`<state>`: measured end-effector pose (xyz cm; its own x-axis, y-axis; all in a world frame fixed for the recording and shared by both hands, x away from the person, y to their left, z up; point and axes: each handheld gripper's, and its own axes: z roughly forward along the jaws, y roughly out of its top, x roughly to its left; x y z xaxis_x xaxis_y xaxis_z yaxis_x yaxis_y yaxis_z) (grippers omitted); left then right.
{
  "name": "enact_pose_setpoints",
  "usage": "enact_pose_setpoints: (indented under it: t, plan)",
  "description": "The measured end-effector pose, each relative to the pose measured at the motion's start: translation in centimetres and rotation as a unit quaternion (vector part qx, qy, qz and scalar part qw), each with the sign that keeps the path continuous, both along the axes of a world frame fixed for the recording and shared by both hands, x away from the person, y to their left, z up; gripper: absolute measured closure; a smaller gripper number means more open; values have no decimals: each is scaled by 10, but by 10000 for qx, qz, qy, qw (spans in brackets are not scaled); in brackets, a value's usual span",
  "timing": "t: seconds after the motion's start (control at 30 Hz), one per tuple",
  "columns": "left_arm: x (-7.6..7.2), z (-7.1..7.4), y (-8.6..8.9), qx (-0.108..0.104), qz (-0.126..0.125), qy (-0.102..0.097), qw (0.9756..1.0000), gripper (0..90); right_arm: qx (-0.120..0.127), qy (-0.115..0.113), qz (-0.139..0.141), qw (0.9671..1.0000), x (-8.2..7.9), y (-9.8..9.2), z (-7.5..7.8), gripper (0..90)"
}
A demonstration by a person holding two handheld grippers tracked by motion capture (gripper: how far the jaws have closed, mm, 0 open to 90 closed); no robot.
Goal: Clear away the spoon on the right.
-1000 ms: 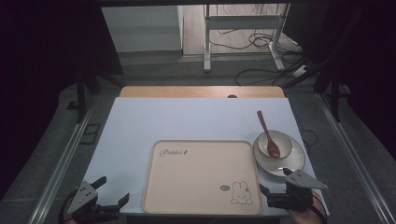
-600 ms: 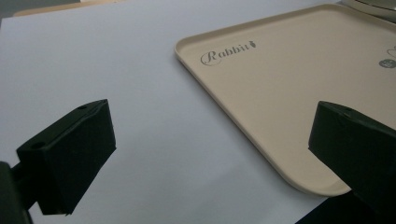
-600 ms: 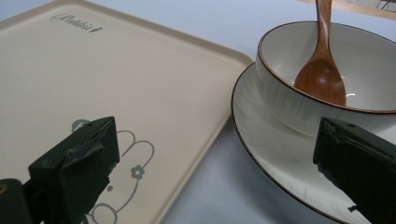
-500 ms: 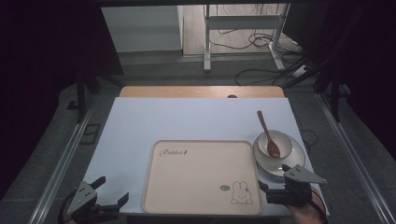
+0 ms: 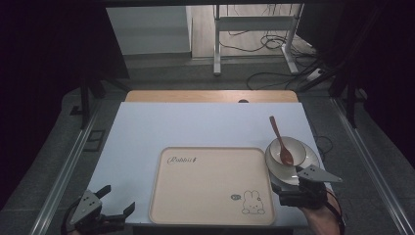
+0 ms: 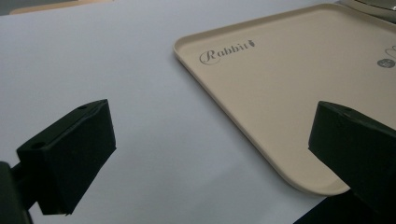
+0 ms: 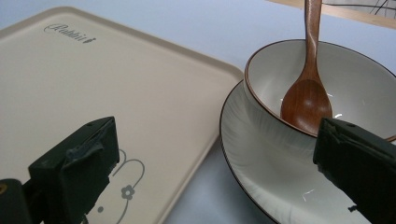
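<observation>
Edging forward since a second ago, right gripper (image 5: 304,193) now closing in on the plate (image 7: 261,163) with jaws wide apart, clamped on nothing. Bowl (image 7: 355,79) sitting on that plate, wooden spoon (image 7: 307,95) resting inside, just right of the beige tray (image 5: 210,181). Left gripper (image 5: 105,210) hovering at the table's (image 5: 195,127) near left corner, jaws likewise open and empty. Still approaching, by the look of it; next calling for straddling the plate rim and pinching firmly without tipping the spoon.
</observation>
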<state>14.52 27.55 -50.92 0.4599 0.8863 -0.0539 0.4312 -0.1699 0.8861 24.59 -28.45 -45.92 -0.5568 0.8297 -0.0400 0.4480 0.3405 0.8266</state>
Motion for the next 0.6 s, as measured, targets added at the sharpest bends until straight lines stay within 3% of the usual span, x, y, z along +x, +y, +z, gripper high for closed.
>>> enact_pose_setpoints:
  t: [0.3,0.6]
  plan:
    - [0,0,0,-15,-22,19,10000,2,28,21,-12,10000,9,5,5,6]
    - [1,0,1,-26,-42,29,10000,2,-157,-7,-41,9999,21,11,12,0]
